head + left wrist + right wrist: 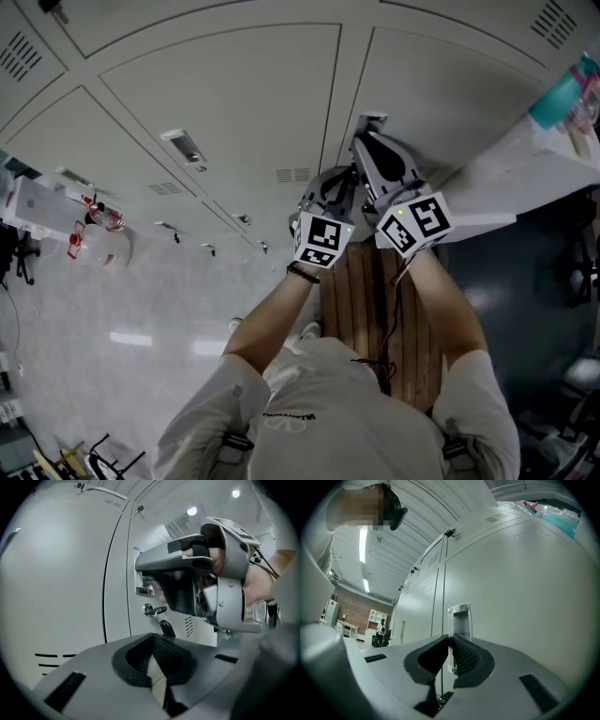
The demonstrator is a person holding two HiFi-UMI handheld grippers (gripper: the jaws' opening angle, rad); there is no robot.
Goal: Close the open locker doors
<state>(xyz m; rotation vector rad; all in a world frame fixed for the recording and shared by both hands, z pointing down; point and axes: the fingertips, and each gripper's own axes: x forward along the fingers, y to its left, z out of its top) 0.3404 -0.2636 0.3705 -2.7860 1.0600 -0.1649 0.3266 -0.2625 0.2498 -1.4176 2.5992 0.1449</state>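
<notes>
Grey locker doors fill the head view, and both grippers sit close together at the seam between two of them. My right gripper points at the door's recessed handle. Its jaws are together with nothing between them. My left gripper is just beside and below it, shut and empty. In the left gripper view the right gripper reaches across to the handle recess. Below that recess a key with a black fob sits in the lock. The doors near the grippers look flush.
A white panel juts out at the right, with a teal bottle near its far end. A slatted wooden bench stands under my arms. Red-and-white items lie on the floor at left. A distant person stands by white shelves.
</notes>
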